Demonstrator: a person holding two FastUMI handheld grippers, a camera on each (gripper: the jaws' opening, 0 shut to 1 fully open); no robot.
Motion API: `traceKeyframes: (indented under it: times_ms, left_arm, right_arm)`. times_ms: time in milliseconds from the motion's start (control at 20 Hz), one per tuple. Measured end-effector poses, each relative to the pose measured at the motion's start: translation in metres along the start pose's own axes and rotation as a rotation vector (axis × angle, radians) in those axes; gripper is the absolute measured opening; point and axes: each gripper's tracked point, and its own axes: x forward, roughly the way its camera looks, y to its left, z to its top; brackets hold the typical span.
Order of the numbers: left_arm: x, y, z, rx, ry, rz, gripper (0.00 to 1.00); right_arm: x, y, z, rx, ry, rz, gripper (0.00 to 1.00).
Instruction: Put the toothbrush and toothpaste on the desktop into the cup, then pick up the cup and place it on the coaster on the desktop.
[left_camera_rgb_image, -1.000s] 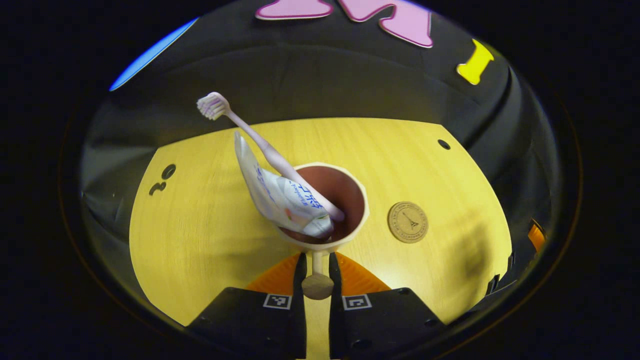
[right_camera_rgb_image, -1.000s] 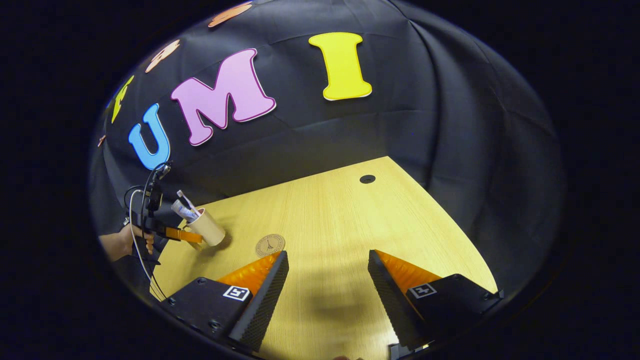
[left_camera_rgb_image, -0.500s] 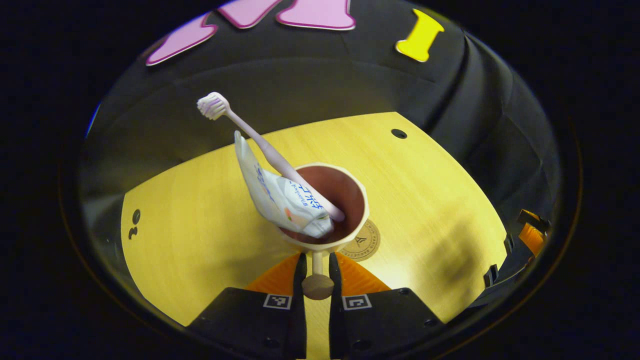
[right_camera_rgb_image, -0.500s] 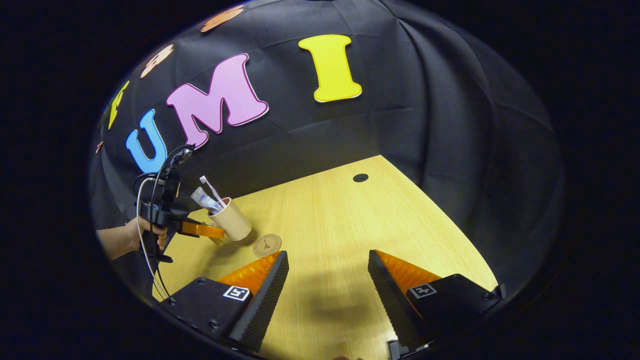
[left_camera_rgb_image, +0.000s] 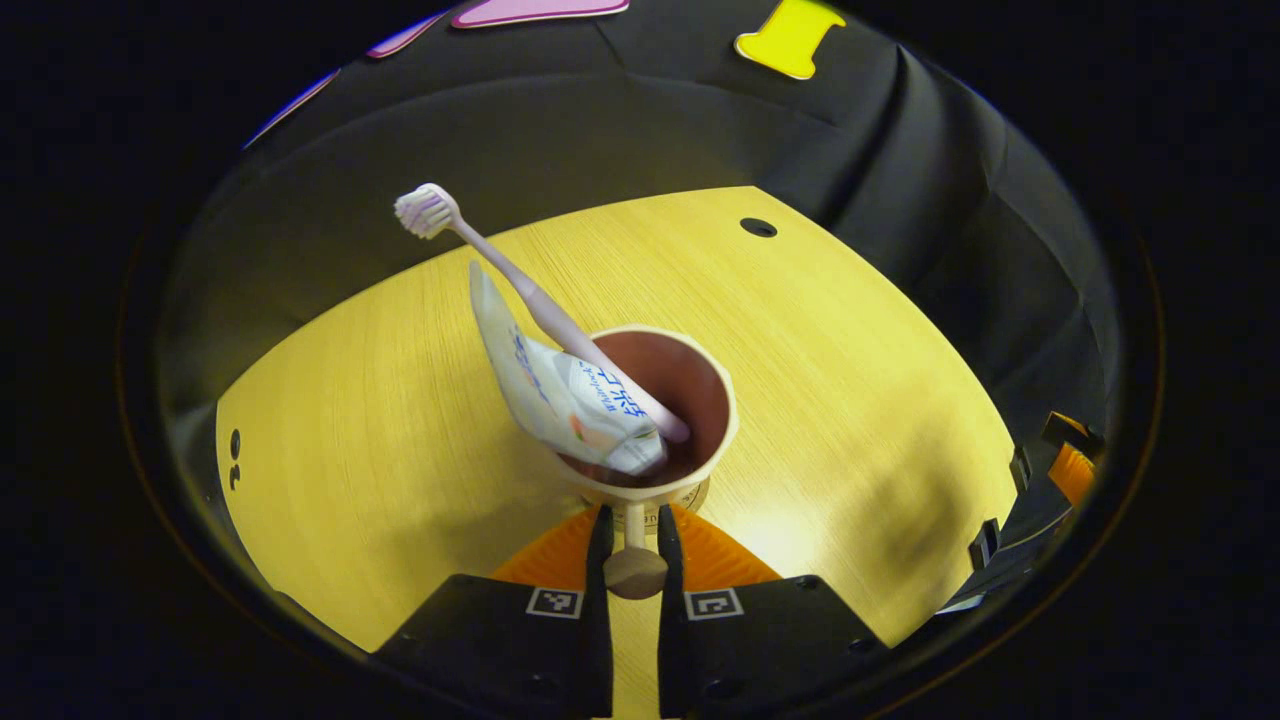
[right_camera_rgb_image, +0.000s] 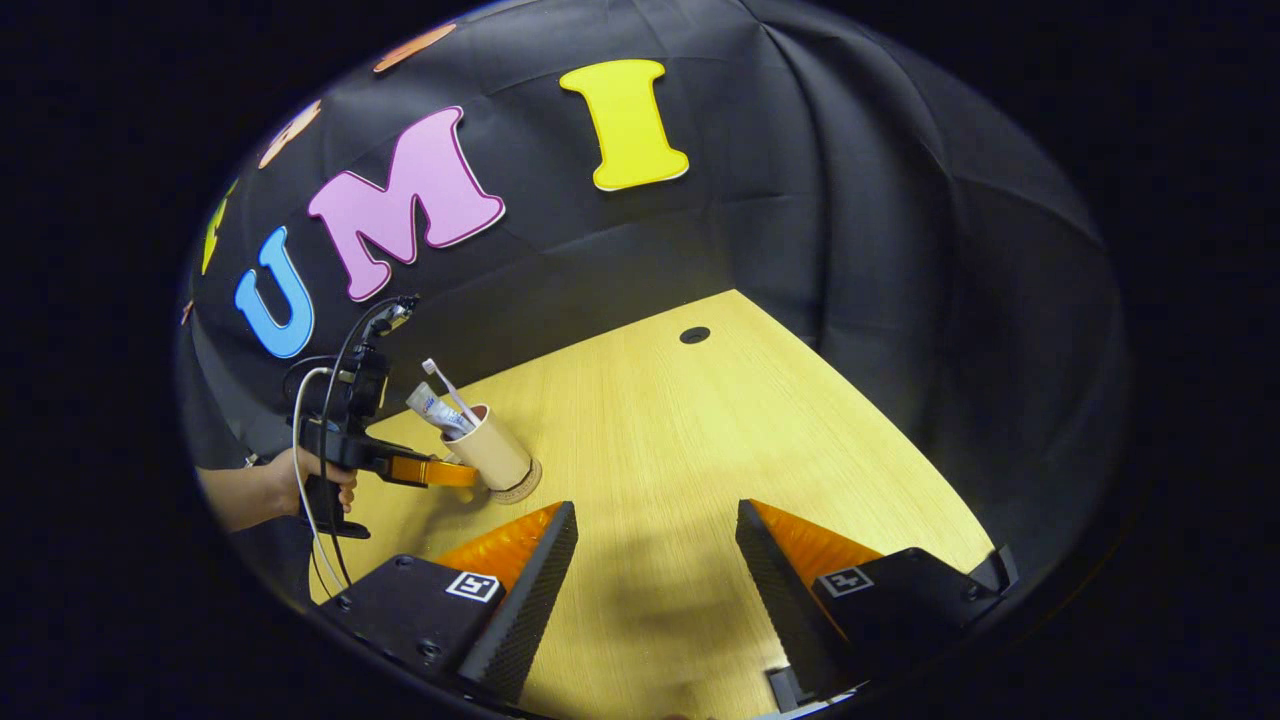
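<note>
A beige cup (left_camera_rgb_image: 700, 400) with a dark inside holds a pink toothbrush (left_camera_rgb_image: 520, 285) and a white toothpaste tube (left_camera_rgb_image: 550, 390), both leaning out to the left. My left gripper (left_camera_rgb_image: 632, 515) is shut on the cup's handle (left_camera_rgb_image: 634, 565). A sliver of the round cork coaster (left_camera_rgb_image: 693, 494) peeks out under the cup's base. In the right gripper view the cup (right_camera_rgb_image: 497, 457) stands over the coaster (right_camera_rgb_image: 522, 487), with the left gripper (right_camera_rgb_image: 440, 472) beside it; I cannot tell whether the base touches. My right gripper (right_camera_rgb_image: 655, 512) is open over bare table.
The yellow wooden table (left_camera_rgb_image: 850, 330) has a cable hole (left_camera_rgb_image: 758, 227) near its far edge, also seen as a hole (right_camera_rgb_image: 694, 335) in the right gripper view. A person's hand (right_camera_rgb_image: 275, 488) holds the left gripper. Black cloth walls surround the table.
The left gripper carried the cup rightward across the table until it came over the coaster, which is now mostly hidden beneath it. The right gripper stayed open and nearly still.
</note>
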Motion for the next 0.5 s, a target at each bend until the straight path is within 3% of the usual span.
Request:
traceKeyframes:
  times_ms: [200, 400, 500]
  left_arm:
    - [0.001, 0.0, -0.003, 0.016, 0.0, 0.012, 0.23]
    - [0.001, -0.004, -0.007, -0.022, 0.004, 0.004, 0.31]
    - [-0.011, -0.009, -0.008, -0.067, -0.037, -0.019, 0.75]
  right_arm:
    - [0.0, -0.003, -0.002, -0.001, 0.002, -0.005, 0.98]
    - [-0.001, -0.002, -0.002, -0.012, -0.002, -0.007, 0.98]
    - [-0.003, 0.0, -0.001, -0.022, -0.014, -0.014, 0.98]
